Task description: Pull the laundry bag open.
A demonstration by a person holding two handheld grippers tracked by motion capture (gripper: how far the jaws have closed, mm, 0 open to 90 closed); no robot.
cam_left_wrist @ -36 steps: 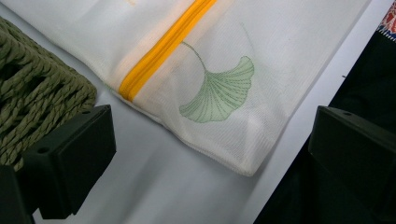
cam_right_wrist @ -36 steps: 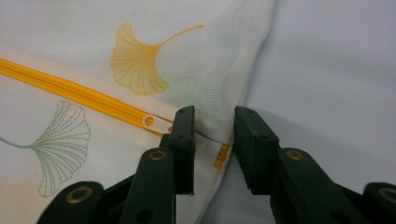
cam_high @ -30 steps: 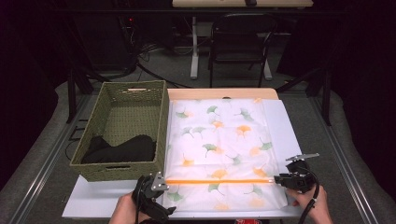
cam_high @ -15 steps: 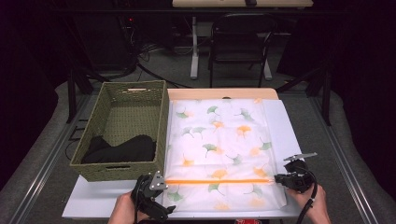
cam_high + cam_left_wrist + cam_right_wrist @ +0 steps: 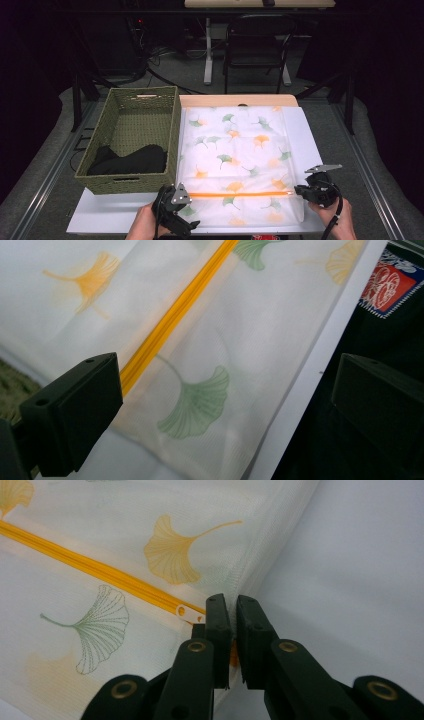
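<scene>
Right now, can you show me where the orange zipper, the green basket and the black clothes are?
zipper (image 5: 235, 194), high view, middle of the orange strip.
basket (image 5: 111, 119), high view, left woven wall.
black clothes (image 5: 131, 161), high view, middle of the dark pile.

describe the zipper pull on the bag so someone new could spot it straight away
Start at the white mesh bag printed with ginkgo leaves, lying right of the green woven basket. Follow its orange zipper to the right end by the right gripper. The zipper pull is the small tab with two holes, the one hard piece there.
</scene>
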